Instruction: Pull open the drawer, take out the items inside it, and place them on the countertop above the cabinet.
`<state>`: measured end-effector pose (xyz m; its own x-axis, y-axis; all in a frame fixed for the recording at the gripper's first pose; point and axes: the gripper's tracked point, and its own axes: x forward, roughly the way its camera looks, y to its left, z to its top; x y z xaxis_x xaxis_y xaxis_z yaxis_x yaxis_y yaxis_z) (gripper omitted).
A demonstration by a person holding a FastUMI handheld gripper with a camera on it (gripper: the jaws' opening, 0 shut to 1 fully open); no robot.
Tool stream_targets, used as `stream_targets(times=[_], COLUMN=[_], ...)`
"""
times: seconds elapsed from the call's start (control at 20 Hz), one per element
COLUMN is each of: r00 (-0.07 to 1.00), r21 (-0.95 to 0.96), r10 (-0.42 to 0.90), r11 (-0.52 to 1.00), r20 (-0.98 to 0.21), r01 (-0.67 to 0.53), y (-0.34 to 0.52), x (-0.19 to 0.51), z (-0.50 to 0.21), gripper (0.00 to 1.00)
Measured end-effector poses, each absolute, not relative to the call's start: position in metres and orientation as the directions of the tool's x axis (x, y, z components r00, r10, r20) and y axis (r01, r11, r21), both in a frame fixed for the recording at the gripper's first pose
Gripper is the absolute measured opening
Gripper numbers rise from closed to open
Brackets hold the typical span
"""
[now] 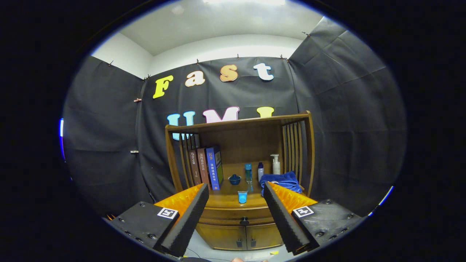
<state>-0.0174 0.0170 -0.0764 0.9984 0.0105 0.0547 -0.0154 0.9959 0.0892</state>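
My one camera rides on the tool (236, 203), facing the cabinet (238, 225) frontally from some distance, low-centre in frame.

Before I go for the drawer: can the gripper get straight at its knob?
Probably yes: the gripper is open, the drawer knob sits ahead between its fingers, some way off, with nothing between.

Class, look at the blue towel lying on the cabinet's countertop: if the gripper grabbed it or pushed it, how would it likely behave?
The blue towel lies crumpled in soft folds, so it would probably sag and drape if lifted. Pushed, it would likely bunch up rather than slide whole. It looks unlikely to roll or break. The gripper is open, its fingers well short of the cabinet.
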Motion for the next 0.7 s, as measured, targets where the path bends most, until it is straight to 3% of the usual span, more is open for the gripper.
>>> stream_targets(times=[0.7], r00=[0.997], r21=[0.066], r10=[0.026], r11=[0.997], r20=[0.072], r01=[-0.030], y=[0.024], x=[-0.027], z=[-0.076], gripper=[0.99])
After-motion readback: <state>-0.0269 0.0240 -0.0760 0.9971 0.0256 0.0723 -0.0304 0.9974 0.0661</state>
